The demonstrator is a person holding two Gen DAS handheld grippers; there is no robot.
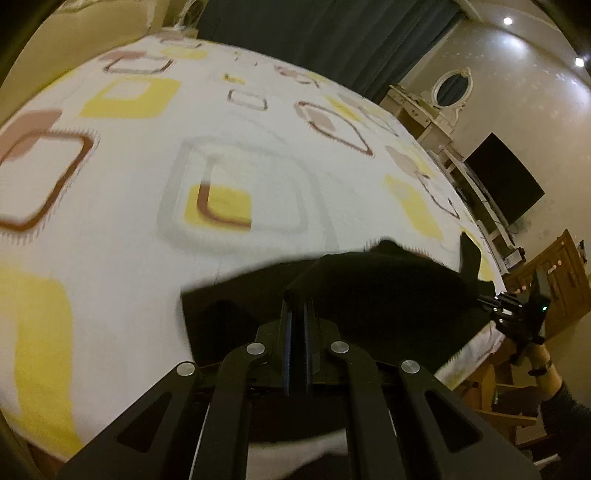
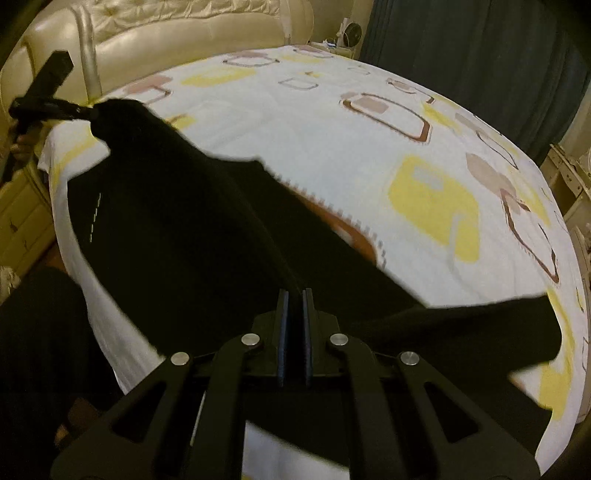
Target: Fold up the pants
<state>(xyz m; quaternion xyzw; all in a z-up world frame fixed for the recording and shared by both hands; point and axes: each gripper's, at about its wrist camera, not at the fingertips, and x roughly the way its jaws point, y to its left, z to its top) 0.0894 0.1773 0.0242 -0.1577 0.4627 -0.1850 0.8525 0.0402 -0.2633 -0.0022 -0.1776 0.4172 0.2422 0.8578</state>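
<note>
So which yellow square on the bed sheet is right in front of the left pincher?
The yellow square with a brown corner line, inside a grey outline on the bed sheet, just beyond the left gripper and the black pants. The other yellow ones sit off to the sides.

A bed (image 1: 258,122) carries a white sheet patterned with yellow and brown squares. Behind it hang dark curtains (image 1: 332,40). A padded cream headboard (image 2: 166,26) stands at one end, and what looks like a television (image 1: 506,181) is against the wall.
</note>
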